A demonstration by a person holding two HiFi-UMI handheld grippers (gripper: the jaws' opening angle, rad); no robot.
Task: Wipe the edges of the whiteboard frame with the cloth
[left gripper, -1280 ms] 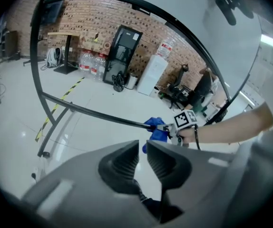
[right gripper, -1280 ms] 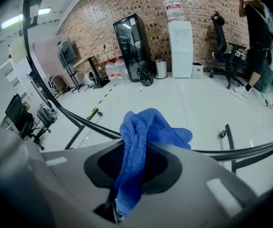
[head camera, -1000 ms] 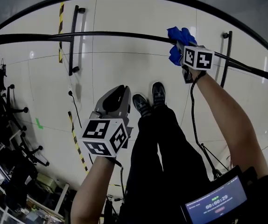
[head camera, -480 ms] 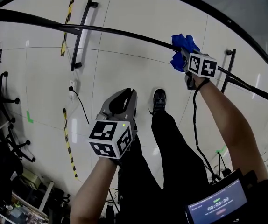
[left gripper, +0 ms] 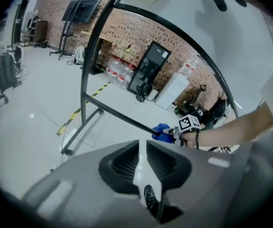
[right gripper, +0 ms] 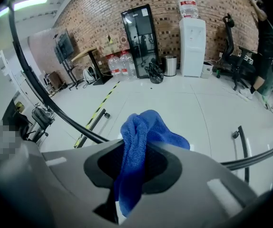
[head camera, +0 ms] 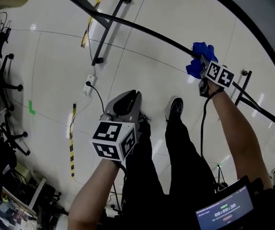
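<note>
Right gripper (head camera: 202,66): jaws clamped on the blue cloth (head camera: 199,56). In the right gripper view a folded bunch of it stands up between the pads and spills out past the tips, with a tail hanging back into the throat.

Left gripper (head camera: 127,99): jaws closed, nothing between them. Only floor and a shoe show through the slit.

Where the work is: the black frame bar (left gripper: 122,118) runs crosswise to your right jaws. In the right gripper view it goes out of sight behind the gripper body and comes out again on both sides, so its long axis lies left to right across the tips, not along them. The cloth bunch sits just ahead of the tips, right at the bar. From the head view it overlaps the bar, and from the left gripper view it looks wrapped onto it. Whether it presses firmly, I cannot tell.

Which hand is nearer: the right, plainly. Your left gripper hangs well apart from the bar on your side of it, over the floor near your legs. From its jaws the cloth and bar lie ahead and a little to the right.

Judgement: the stroke has to travel sideways to the right jaws, along the bar's length. Keep the protruding bunch, not the jaw tips, on the edge. The left has no part in it as things stand.
</note>
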